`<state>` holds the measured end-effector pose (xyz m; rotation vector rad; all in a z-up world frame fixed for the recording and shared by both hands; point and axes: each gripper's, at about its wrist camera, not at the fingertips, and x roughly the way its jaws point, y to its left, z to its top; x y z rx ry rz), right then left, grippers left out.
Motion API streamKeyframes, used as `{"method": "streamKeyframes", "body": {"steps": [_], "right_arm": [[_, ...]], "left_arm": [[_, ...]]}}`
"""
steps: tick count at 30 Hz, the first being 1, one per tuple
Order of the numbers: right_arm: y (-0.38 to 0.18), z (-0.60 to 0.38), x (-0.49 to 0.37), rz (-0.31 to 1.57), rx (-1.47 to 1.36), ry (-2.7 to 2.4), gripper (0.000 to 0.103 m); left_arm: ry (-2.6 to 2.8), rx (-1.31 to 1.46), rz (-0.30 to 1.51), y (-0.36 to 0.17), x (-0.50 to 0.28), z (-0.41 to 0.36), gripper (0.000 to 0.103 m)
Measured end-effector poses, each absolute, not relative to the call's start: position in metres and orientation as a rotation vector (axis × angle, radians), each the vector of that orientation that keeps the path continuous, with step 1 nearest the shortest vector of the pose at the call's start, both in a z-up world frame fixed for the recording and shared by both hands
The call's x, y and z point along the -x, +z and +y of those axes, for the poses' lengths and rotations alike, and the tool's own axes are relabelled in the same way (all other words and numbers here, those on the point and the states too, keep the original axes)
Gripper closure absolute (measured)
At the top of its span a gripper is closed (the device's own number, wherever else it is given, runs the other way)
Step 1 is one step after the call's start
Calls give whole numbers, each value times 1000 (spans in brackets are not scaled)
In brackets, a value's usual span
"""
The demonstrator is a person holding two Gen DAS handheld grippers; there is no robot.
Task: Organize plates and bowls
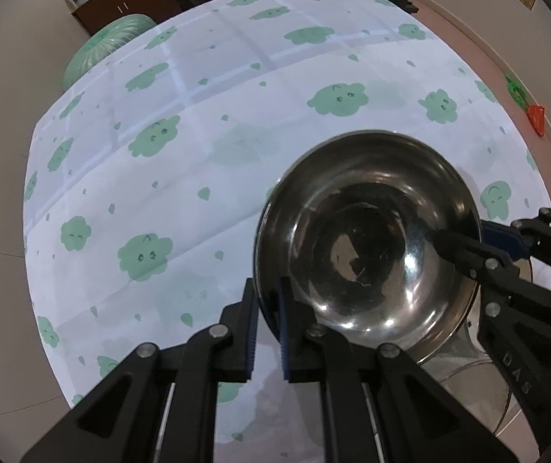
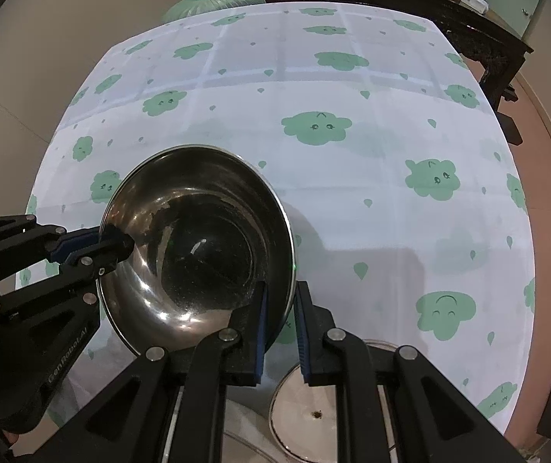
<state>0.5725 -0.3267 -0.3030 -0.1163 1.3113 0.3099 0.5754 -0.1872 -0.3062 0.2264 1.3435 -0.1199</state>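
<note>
Both tongs, left (image 1: 267, 332) and right (image 2: 279, 332), gripped opposite rims of steel bowl (image 1: 368, 239), sharing load; bowl hung tilted above table's near edge, over plates (image 2: 314, 416), likely for stacking.

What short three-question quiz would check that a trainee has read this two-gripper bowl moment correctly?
1. True or false: only the left gripper grips the steel bowl.
2. Where does the right gripper pinch the bowl? A) its rim B) its base C) nowhere
3. What pattern covers the tablecloth?

Key:
1. False: both grippers are shut on opposite sides of the rim.
2. A.
3. Green cloud-like faces with small drops on a pale cloth.
</note>
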Motion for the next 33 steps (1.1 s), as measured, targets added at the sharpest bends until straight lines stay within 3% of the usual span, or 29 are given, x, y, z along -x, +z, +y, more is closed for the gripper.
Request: {"method": "streamKeyframes", "body": {"steps": [33], "right_arm": [[-266,-319,-535,1261,116,301,88]], "left_arm": [[-132,-240,1301,-275,-543,-180,97]]}}
